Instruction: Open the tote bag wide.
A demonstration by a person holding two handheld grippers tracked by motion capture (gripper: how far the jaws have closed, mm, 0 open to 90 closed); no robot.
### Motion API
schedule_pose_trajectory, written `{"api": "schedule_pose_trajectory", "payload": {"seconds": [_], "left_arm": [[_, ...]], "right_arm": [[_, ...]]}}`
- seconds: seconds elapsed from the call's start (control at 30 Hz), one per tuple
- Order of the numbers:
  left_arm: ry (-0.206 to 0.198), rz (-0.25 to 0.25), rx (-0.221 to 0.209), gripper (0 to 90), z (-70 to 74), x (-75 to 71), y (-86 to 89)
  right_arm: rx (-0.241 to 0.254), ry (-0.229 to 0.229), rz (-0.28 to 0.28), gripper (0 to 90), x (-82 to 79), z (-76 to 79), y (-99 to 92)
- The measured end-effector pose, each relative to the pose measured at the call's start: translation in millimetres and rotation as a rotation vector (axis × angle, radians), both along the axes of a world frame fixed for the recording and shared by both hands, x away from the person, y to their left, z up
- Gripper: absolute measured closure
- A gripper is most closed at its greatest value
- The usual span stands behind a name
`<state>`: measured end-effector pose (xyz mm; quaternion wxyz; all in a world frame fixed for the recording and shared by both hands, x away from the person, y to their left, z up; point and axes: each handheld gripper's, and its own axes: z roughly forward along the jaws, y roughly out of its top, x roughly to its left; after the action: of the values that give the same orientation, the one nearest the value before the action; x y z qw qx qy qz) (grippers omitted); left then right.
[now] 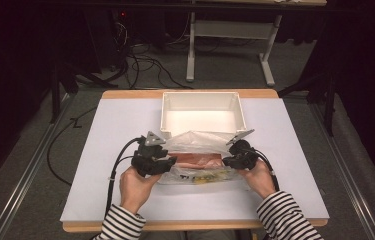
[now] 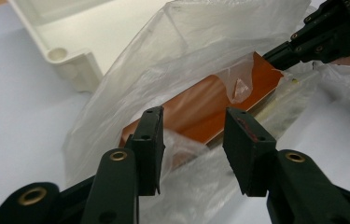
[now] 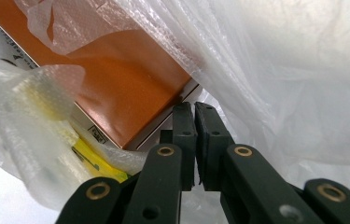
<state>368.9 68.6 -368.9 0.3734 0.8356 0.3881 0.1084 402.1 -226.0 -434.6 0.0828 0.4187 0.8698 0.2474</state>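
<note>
At the middle of the table, just in front of the white bin, lies a clear plastic bag with an orange box inside it. The box lies flat, with yellow packaging beside it in the bag. The left gripper sits at the bag's left end; in the left gripper view its jaws stand apart, nothing pressed between them, with the bag and the near end of the box just beyond the tips. The right gripper is at the bag's right end. In the right gripper view its jaws are clenched together at the bag's film by the box's corner; whether film is pinched between them cannot be told.
</note>
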Motion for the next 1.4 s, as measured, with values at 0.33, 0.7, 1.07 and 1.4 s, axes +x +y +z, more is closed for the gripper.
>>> {"api": "schedule_pose_trajectory", "payload": {"seconds": [0.33,0.7,1.07,1.4], "left_arm": [[0.068,-0.001,0.102,58.7,-25.2,20.3,-26.0],[0.08,0.022,0.151,55.3,-41.0,6.6,-7.7],[0.109,0.042,0.166,54.3,-57.0,0.1,7.2],[0.122,0.054,0.182,57.3,-69.3,0.5,10.8]], "right_arm": [[0.003,0.004,0.003,88.6,-0.2,-1.3,-0.4],[-0.009,0.022,-0.004,87.9,-0.1,-5.0,-3.1],[-0.036,0.04,-0.01,87.1,-2.6,-9.8,-8.9],[-0.049,0.055,-0.01,86.9,-1.8,-12.8,-11.6]]}}
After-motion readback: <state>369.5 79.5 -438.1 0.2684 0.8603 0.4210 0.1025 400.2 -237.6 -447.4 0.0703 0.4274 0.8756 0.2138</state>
